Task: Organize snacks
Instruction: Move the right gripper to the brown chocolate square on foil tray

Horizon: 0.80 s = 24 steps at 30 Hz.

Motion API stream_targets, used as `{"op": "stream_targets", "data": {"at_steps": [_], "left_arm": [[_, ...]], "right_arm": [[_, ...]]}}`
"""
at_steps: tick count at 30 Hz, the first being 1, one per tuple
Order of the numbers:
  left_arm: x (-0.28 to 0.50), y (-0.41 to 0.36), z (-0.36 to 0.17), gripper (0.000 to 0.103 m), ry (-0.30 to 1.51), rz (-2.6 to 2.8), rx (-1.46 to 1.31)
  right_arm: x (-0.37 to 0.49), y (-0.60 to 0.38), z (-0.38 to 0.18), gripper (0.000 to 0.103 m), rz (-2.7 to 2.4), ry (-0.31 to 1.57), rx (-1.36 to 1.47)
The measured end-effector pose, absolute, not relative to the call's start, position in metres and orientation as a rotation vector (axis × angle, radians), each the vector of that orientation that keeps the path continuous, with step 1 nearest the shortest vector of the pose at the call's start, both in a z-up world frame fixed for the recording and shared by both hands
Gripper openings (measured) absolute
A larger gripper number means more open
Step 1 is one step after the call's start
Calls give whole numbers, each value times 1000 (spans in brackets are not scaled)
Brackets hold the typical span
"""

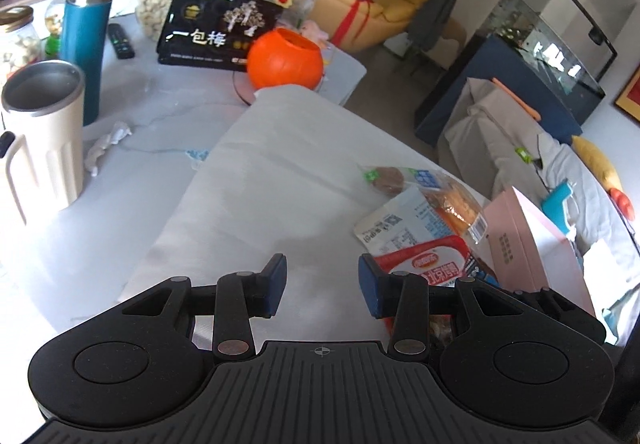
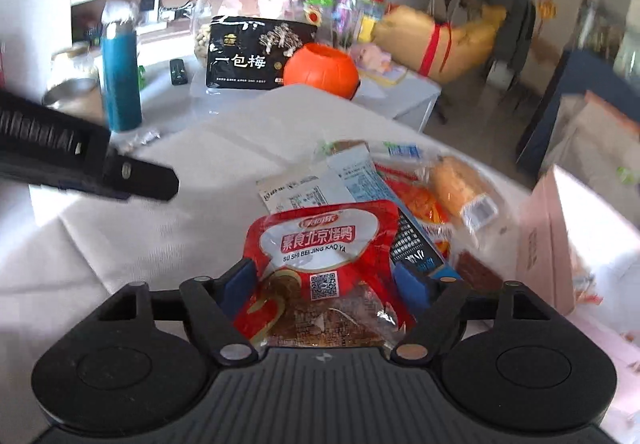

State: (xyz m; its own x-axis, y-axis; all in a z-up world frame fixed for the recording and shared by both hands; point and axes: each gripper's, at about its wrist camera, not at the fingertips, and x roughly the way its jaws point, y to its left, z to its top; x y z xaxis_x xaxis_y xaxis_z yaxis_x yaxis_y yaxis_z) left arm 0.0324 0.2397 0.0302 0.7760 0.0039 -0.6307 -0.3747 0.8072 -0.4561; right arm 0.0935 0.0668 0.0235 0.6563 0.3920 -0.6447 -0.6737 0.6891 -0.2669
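Left tongs [image 1: 323,286]: jaws part open, nothing between the pads; they hang over bare white cloth [image 1: 256,180].
Right tongs [image 2: 326,284]: jaws stand wide; the red packet [image 2: 320,244] lies between them; the pads do not visibly press on it.
Red packet: on the cloth, at the near edge of the snack pile.
Snack pile [image 2: 384,184]: on the cloth, right of centre; holds a bread roll pack [image 2: 460,184], white and blue sachets and an orange pack, overlapping.
Pink box [image 2: 548,236]: just right of the pile.
Black pouch [image 2: 256,52]: upright at the far edge of the table, against a glass jar [image 2: 244,0].
Orange bowl [image 2: 320,70]: just right of the pouch.
Teal flask [image 2: 120,80]: upright, far left.
Cream mug [image 1: 44,140]: near left, in the left view.
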Motion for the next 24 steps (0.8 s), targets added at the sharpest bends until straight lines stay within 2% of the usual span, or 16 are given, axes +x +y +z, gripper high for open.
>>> {"op": "stream_targets", "data": {"at_steps": [3, 4, 5, 9, 11, 15, 18, 20, 24], "left_arm": [[32, 239, 27, 44, 666, 208, -618], [33, 237, 26, 44, 670, 200, -619], [34, 235, 26, 44, 675, 190, -617], [39, 224, 26, 44, 686, 157, -591], [45, 214, 28, 44, 694, 125, -568], [62, 183, 39, 44, 709, 22, -485], [83, 155, 54, 44, 695, -132, -387], [102, 136, 62, 44, 683, -222, -291], [157, 101, 62, 44, 743, -272, -143]], "right_arm": [[90, 62, 23, 77, 652, 583, -550], [91, 57, 26, 74, 659, 602, -527], [94, 51, 30, 65, 664, 617, -502], [107, 14, 51, 49, 695, 705, -334], [112, -6, 58, 44, 720, 755, -256], [112, -38, 60, 44, 712, 771, -224], [108, -61, 61, 48, 675, 749, -213], [104, -78, 61, 55, 652, 733, -191], [94, -103, 57, 57, 584, 697, -188]]}}
